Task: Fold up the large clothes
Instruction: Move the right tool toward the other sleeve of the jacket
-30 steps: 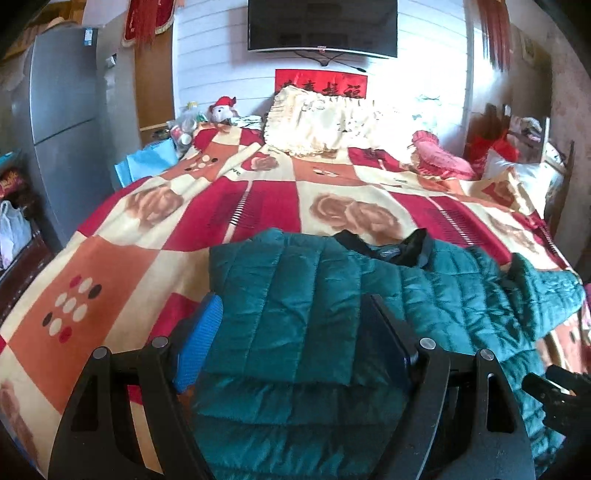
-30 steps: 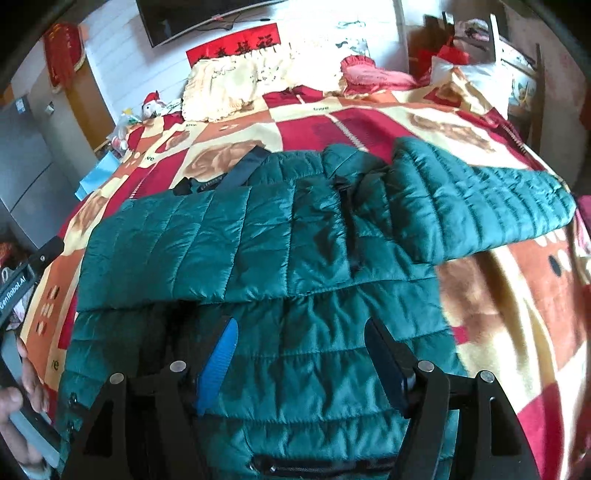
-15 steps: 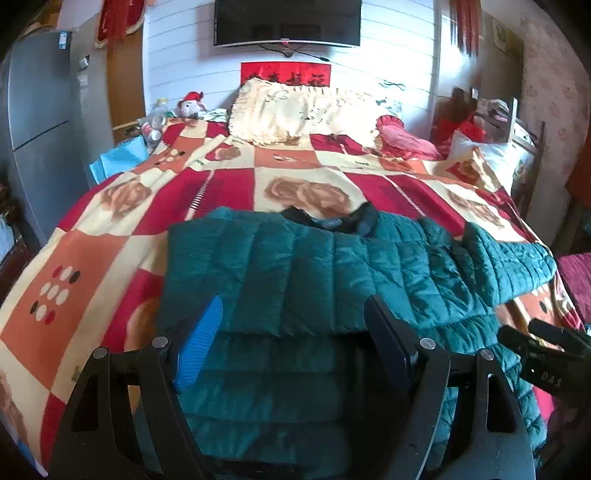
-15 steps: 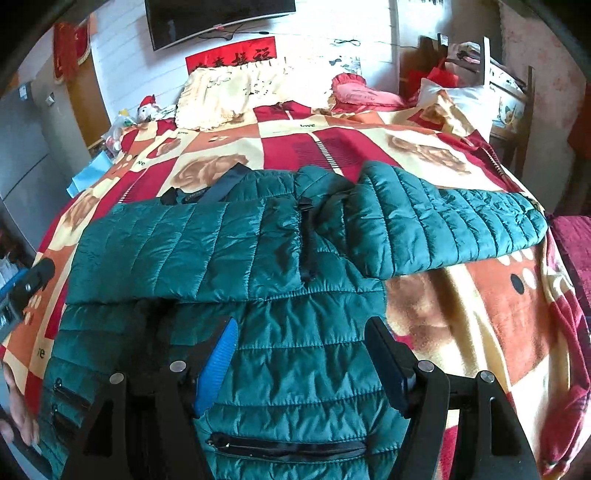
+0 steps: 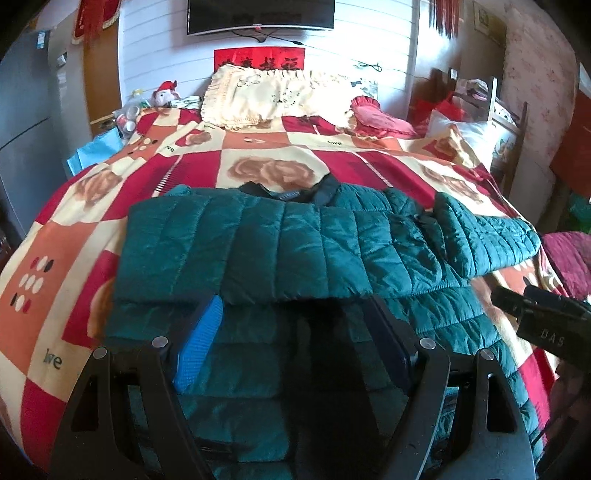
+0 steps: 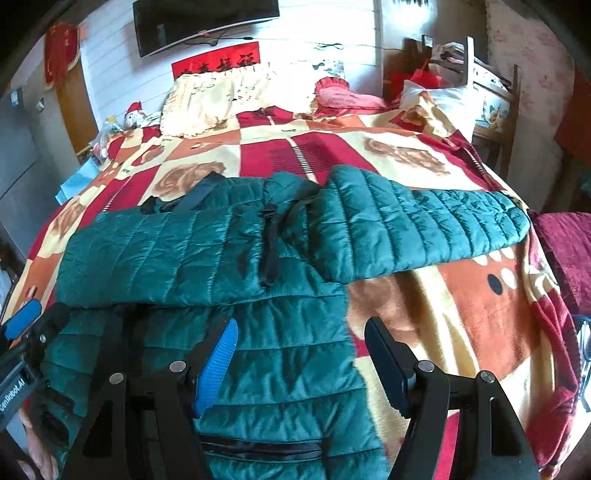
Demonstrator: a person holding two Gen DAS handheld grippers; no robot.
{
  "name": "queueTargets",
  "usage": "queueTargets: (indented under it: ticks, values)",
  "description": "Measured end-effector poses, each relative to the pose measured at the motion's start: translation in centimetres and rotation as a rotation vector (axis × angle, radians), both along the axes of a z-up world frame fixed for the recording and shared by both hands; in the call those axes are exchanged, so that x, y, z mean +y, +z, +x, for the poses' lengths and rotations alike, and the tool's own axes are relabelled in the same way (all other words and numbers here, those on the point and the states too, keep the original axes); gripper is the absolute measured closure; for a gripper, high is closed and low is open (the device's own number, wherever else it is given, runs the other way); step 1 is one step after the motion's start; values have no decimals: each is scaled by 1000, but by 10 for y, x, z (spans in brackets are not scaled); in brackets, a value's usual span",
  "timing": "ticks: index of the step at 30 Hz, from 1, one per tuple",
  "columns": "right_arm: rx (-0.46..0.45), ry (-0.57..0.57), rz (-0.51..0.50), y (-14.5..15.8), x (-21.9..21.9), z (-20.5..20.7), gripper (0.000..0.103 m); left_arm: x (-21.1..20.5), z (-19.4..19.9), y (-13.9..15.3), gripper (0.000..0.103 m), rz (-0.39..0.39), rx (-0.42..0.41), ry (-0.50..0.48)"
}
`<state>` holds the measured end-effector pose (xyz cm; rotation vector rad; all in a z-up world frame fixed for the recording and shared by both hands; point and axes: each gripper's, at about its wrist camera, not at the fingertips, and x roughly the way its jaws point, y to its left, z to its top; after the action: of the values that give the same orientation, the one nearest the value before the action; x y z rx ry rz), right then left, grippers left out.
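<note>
A dark green quilted puffer jacket [image 5: 280,251] lies on the bed, collar toward the pillows. Its left sleeve is folded across the chest; its right sleeve [image 6: 417,229] stretches out to the right. My left gripper [image 5: 291,328] is open and empty, above the jacket's lower left part. My right gripper [image 6: 299,350] is open and empty, above the jacket's lower right edge. Each gripper shows at the edge of the other's view: the right one [image 5: 546,321], the left one [image 6: 22,332].
The bed has a red, orange and cream checked blanket [image 5: 110,206]. A cream pillow [image 5: 266,96] and a pink cushion [image 5: 380,118] lie at the head. A grey fridge [image 5: 22,122] stands left. A chair with clothes [image 6: 476,88] stands right. A TV [image 5: 258,14] hangs on the wall.
Both grippers have pulled back toward the foot of the bed and away from the jacket. The right gripper has shifted to the right. The jacket has not moved.
</note>
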<state>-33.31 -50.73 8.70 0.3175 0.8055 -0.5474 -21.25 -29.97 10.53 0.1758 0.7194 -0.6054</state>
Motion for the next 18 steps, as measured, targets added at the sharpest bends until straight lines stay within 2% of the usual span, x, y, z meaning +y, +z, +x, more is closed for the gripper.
queueTargets:
  ticks: [6,12,18]
  values:
    - [9,-31,0,-3,-19,-7,34,-9,0,-5,23,-26,30,-7]
    - [10,-55,-3,-5,-39,-11,34,-17,2,-18,23,-21,53,-16]
    - [13,-137,6,-10,-94,-21,34,-26,0,-35,23,0,86,-27]
